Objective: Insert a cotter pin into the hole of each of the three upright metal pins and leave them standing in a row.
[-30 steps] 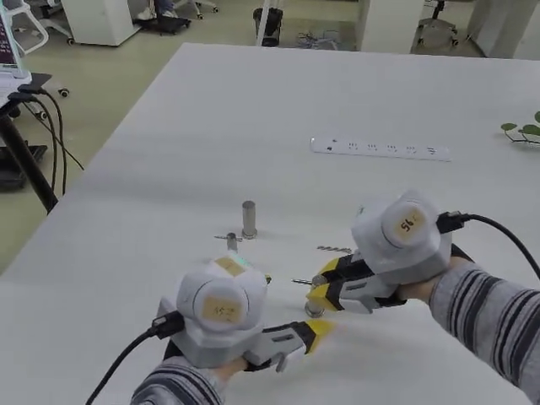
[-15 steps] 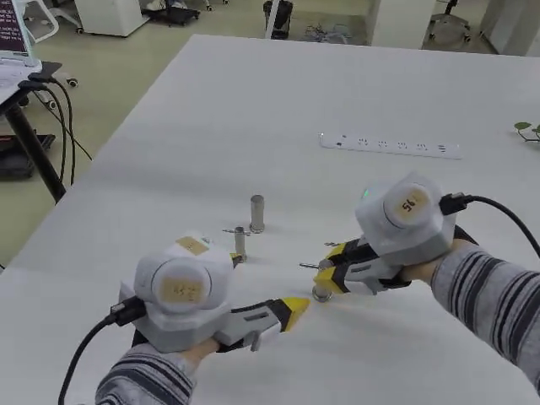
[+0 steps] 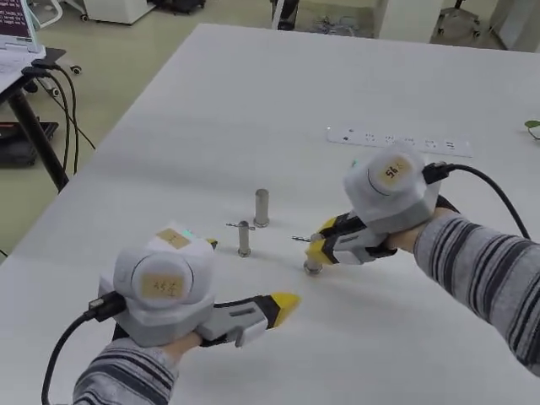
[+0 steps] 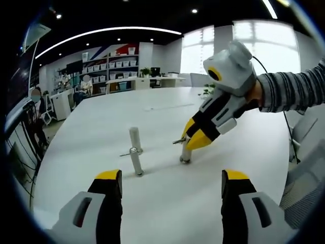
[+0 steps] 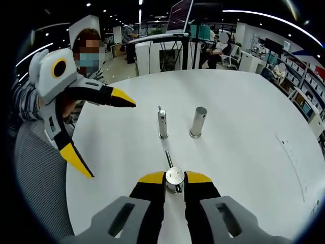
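Three smooth grey steel cylinders stand upright on white matte table point(image 3: 211, 126): far pin point(image 3: 261, 207), middle pin point(image 3: 245, 239) with thin wire cotter point(image 3: 234, 225) across it, near-right pin point(image 4: 186, 154). My right tongs point(image 3: 318, 246) slope down to left, jaws clamped on near-right pin's round top; slim cotter pin point(image 5: 167, 156) sticks out beyond. My left tongs point(image 4: 171, 175) at near left, level, jaws wide apart, empty.

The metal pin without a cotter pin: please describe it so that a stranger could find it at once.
On the white table, three metal pins stand between the power strip and the person. The bare pin is farthest from the person; the middle pin and the pin at the right gripper each carry a cotter pin.
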`<state>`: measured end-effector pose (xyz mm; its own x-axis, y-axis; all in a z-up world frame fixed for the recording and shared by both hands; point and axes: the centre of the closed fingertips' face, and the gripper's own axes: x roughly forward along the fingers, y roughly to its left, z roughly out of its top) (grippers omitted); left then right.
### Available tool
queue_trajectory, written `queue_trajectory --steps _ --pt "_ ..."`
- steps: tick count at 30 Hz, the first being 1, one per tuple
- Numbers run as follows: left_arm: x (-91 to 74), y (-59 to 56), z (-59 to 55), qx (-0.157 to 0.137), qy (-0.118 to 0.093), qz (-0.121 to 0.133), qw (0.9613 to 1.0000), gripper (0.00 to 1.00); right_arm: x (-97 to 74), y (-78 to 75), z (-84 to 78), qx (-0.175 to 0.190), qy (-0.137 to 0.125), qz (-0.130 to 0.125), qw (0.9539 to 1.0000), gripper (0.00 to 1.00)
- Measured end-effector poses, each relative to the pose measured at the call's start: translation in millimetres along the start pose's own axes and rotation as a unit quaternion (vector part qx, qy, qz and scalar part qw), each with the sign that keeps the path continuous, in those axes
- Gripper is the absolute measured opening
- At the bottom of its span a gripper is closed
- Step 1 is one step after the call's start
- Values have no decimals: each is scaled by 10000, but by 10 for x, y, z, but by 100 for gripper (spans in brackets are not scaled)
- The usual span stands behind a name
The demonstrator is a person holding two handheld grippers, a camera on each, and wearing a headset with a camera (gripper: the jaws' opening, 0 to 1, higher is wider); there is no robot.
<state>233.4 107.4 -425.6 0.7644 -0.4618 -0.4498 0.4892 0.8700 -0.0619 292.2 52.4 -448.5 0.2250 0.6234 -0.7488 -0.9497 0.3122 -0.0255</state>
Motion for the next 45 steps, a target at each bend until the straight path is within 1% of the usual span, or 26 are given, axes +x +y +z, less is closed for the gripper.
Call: queue_trajectory --steps 4,10,17,22,26,28,30,32,37,39,41,43,45 --pt "8 3 -3 -70 -20 -6 10000 80 55 -18 7 1 37 36 10000 9" --pt "30 41 0 -170 -53 35 9998 80 85 -29 41 -3 36 66 10000 9" --pt "47 19 -7 -182 -34 1 9998 80 91 -15 64 29 -5 57 10000 9" --pt "51 4 1 -183 -42 -24 9998 81 85 -1 64 -75 -28 94 9999 9" --pt "51 -6 4 -240 -46 -56 9997 81 82 9 66 -212 -50 123 9997 9" --pt "51 -9 4 -246 -50 -63 9997 81 97 -7 64 -256 -63 146 9995 9" --pt "52 -11 -2 -241 -32 -65 9997 81 103 -11 62 -397 -66 173 9990 9" --pt "52 -13 -4 -242 -25 -66 9997 81 104 -7 60 -326 -65 167 9993 9" --pt "57 -13 -12 -233 -11 -71 9997 81 116 -20 58 -317 -70 172 9993 9" --pt "56 -10 -21 -226 14 -60 9997 81 116 -16 57 -227 -81 155 9996 9" --pt "58 -10 -22 -227 16 -61 9997 81 113 -12 58 -240 -95 158 9995 9" --pt "58 -9 -27 -224 24 -59 9997 81 110 -8 59 -165 -102 140 9997 9" --pt "58 -9 -29 -225 30 -54 9997 81 108 -3 62 -179 -108 134 9997 9"
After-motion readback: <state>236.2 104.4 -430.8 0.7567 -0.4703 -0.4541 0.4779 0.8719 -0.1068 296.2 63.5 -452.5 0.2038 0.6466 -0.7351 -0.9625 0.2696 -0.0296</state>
